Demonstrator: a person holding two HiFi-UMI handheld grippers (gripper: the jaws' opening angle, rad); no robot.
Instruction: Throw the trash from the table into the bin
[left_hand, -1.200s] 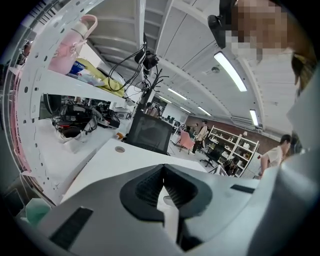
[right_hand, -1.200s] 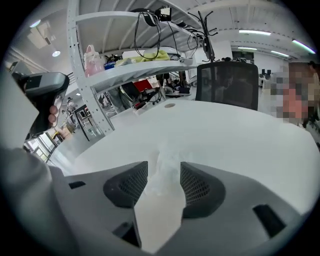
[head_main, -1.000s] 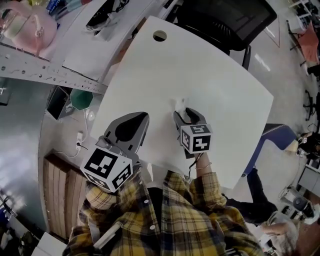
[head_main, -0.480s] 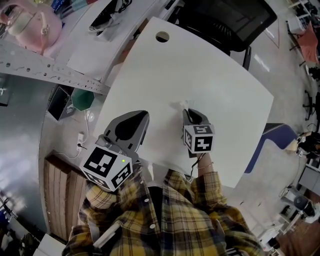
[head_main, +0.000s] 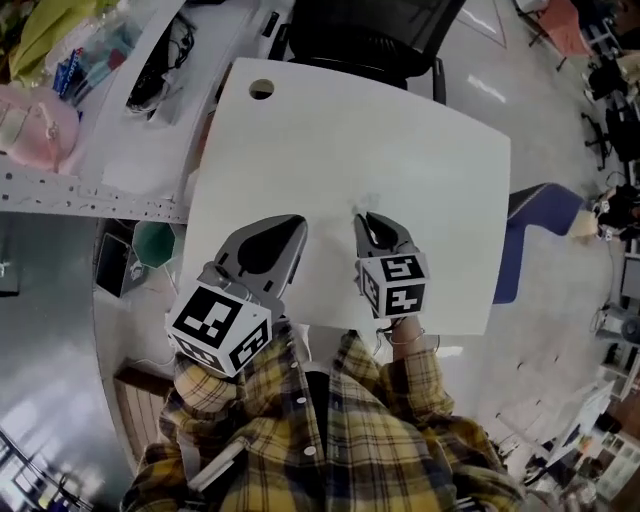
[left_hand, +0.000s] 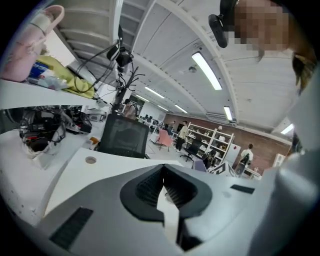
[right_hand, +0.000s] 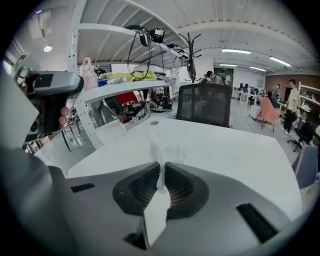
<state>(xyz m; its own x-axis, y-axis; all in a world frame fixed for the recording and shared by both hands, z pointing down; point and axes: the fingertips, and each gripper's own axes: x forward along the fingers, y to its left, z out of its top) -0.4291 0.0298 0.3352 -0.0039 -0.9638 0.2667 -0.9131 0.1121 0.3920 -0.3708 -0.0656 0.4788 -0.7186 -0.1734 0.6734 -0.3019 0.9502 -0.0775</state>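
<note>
Pickup is the fresh change. A second ago the right tool (right_hand: 161, 170) stood with its jaws wide on either side of a small white scrap lying on the worktop (head_main: 400, 130). Now the jaws are clamped on that crumpled tissue (right_hand: 156, 147), and the tool has come up off the surface with it. In the right gripper view the tissue is pinched between the ribbed pads, and its loose end sticks out past the tips over the white surface. The left tool (left_hand: 163, 170) has its jaws together with nothing between them. It hovers just beside the right one at the near edge of the worktop.

For the task this looks like the end of the grasp and the start of the carry. No other loose scrap shows on the worktop, which carries only a round cable hole (head_main: 262, 90) at its far corner. This piece may therefore be the last one, or the only one.

As for containers, a green container (head_main: 152, 243) sits on the floor to the left of the worktop, under the edge of the neighbouring shelf. It may be the bin, though its contents cannot be made out from here. It lies well apart from the held tissue.
</note>
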